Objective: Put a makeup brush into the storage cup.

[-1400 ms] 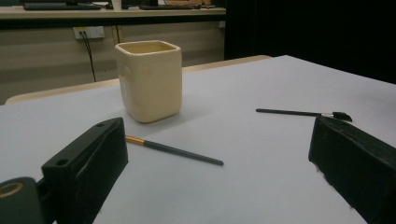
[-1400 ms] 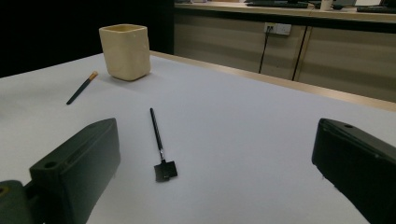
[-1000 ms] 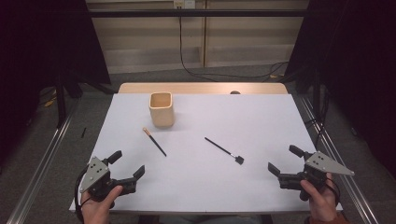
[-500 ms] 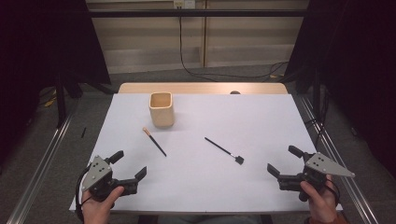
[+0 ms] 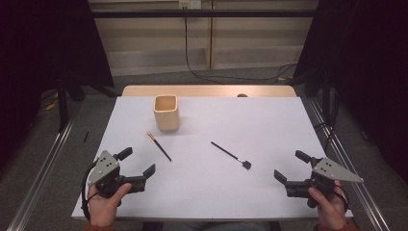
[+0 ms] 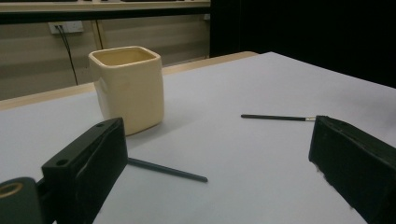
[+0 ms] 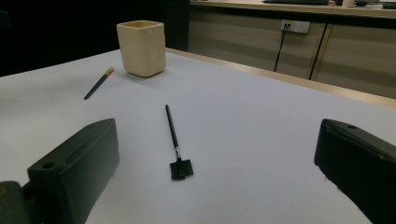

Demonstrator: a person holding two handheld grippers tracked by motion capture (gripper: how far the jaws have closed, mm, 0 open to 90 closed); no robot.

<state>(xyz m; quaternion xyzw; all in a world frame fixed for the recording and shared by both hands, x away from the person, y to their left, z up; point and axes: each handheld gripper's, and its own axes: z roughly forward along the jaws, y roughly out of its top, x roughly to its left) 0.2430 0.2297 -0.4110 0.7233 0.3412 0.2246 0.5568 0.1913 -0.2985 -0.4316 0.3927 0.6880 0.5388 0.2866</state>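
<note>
A cream square cup (image 5: 166, 112) stands upright at the back left of the white table (image 5: 269, 120). A thin dark brush with an orange tip (image 5: 159, 146) lies just in front of it. A black brush with a flat square head (image 5: 231, 155) lies near the middle. My left gripper (image 5: 138, 161) rests open at the front left, nothing between its jaws. My right gripper (image 5: 290, 165) is open and empty at the front right. In the left gripper view, the left gripper (image 6: 217, 126) faces the cup (image 6: 127, 88) and the orange-tipped brush (image 6: 167, 170). The right gripper (image 7: 217, 128) looks at the flat-headed brush (image 7: 173, 135).
A wooden strip (image 5: 207, 91) borders the table's far edge. Metal rails (image 5: 43, 163) run along the floor on both sides. A black cable (image 5: 192, 67) trails across the floor behind the table. Dark curtains hang at left and right.
</note>
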